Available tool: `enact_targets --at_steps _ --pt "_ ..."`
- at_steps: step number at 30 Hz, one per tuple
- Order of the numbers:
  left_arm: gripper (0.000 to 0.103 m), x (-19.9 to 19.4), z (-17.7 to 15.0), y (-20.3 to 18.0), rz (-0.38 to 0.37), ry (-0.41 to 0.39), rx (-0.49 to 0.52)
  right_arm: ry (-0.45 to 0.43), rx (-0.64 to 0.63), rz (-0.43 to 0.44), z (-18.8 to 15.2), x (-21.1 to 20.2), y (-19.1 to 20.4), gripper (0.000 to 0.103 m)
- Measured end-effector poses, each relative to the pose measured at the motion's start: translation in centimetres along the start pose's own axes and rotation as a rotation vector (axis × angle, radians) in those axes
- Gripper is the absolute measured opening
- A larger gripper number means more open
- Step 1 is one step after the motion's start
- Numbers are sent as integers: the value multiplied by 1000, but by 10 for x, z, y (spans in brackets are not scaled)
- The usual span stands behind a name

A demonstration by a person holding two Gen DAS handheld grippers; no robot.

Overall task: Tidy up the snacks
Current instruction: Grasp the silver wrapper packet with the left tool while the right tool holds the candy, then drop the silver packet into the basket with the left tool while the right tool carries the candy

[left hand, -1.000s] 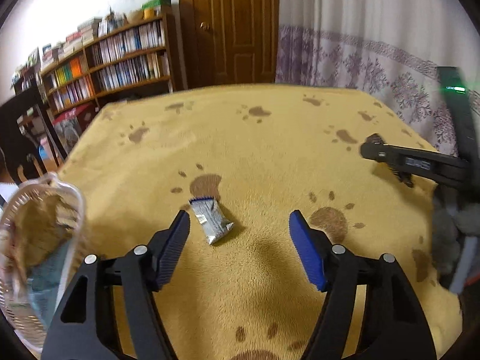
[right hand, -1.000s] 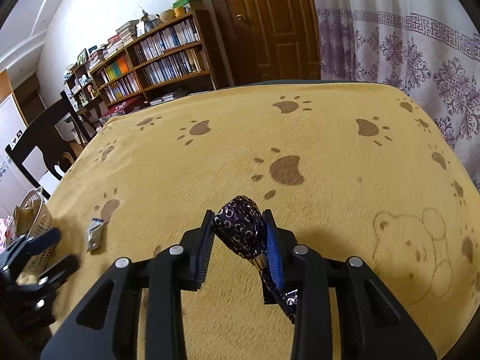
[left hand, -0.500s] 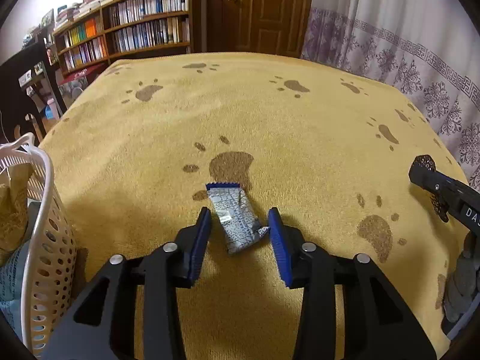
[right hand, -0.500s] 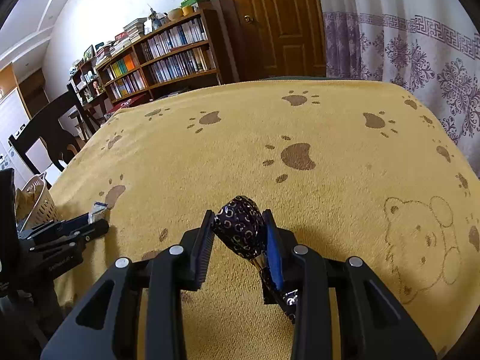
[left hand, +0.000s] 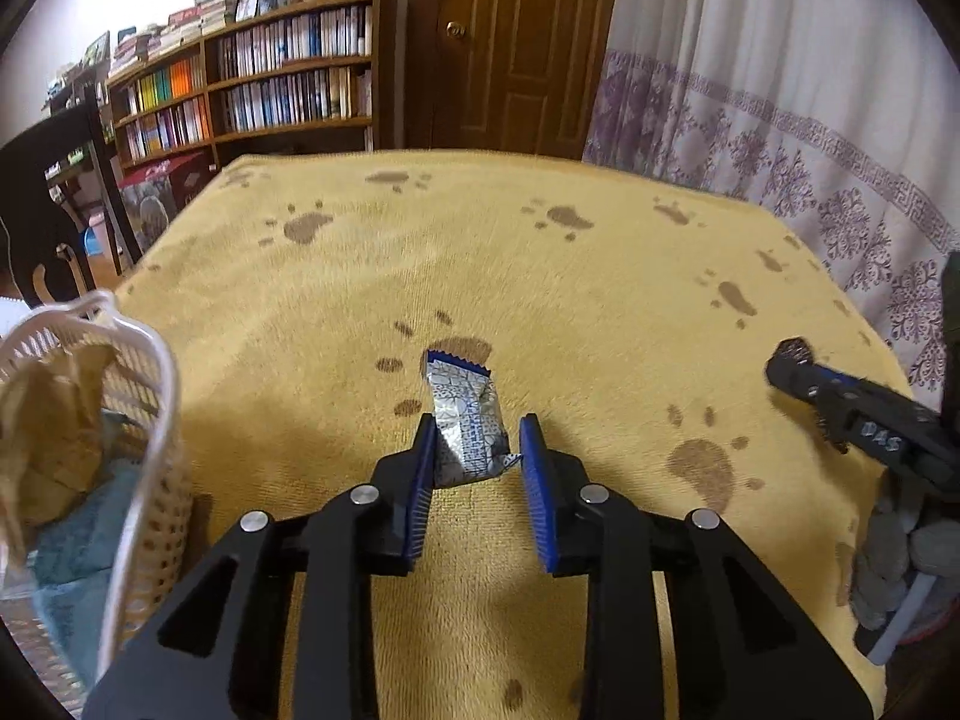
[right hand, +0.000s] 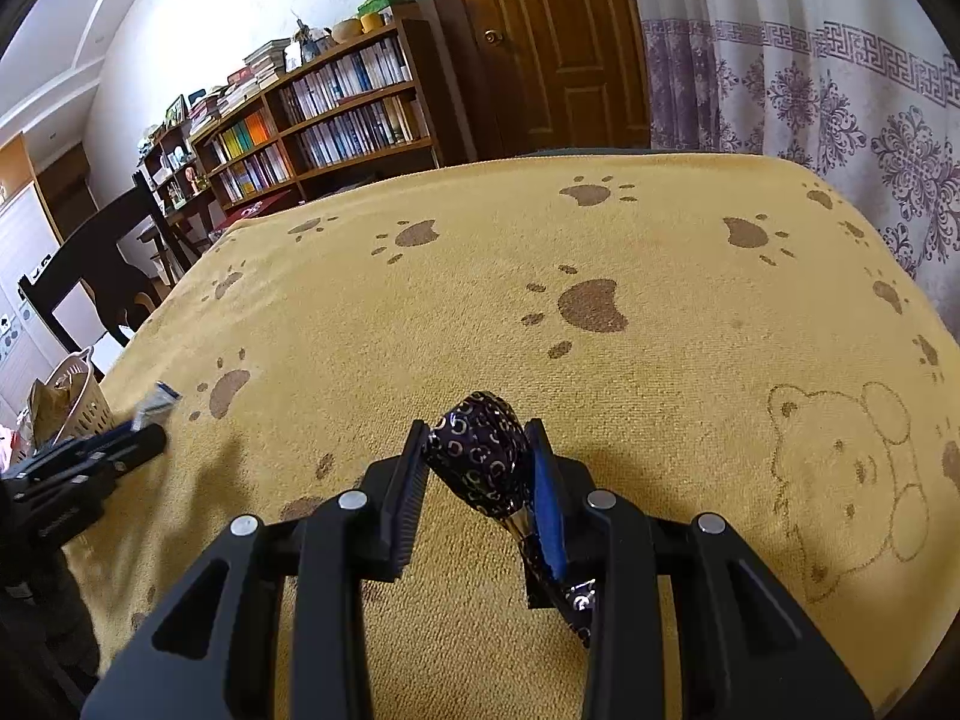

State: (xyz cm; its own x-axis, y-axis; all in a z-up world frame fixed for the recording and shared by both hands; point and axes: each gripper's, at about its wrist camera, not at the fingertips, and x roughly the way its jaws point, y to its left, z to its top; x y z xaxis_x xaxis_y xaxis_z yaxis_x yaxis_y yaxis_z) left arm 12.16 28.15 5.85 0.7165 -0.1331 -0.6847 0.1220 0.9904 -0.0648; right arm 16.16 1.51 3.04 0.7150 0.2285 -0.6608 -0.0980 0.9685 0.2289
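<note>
My left gripper (left hand: 477,456) has gone from wide open a second ago to nearly shut around the silver snack bar (left hand: 467,414). The left pad touches the wrapper; the right pad is at its crimped tail, a sliver of gap may remain. The bar now looks lifted off the yellow towel (left hand: 540,276), though I can't confirm full clearance. So the pick looks done, and the next move would be a swing left to the white basket (left hand: 150,420), just beside that gripper.

My right gripper (right hand: 480,462) is unchanged: clamped on the dark foil candy (right hand: 480,450), held above the towel, waiting.

Count:
- loose snacks in view: 2 (bar, candy), one per gripper
- baskets: 1, already holding a tan bag (left hand: 54,420) and something teal; exact contents unclear
- nothing else loose on the towel
</note>
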Motion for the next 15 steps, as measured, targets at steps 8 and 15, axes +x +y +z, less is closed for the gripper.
enact_targets --at_steps 8,15 --pt "28 -52 7 10 40 -98 -9 -13 2 9 0 -6 1 33" --pt "28 -98 12 51 124 -177 -67 -31 14 34 -1 -16 6 33"
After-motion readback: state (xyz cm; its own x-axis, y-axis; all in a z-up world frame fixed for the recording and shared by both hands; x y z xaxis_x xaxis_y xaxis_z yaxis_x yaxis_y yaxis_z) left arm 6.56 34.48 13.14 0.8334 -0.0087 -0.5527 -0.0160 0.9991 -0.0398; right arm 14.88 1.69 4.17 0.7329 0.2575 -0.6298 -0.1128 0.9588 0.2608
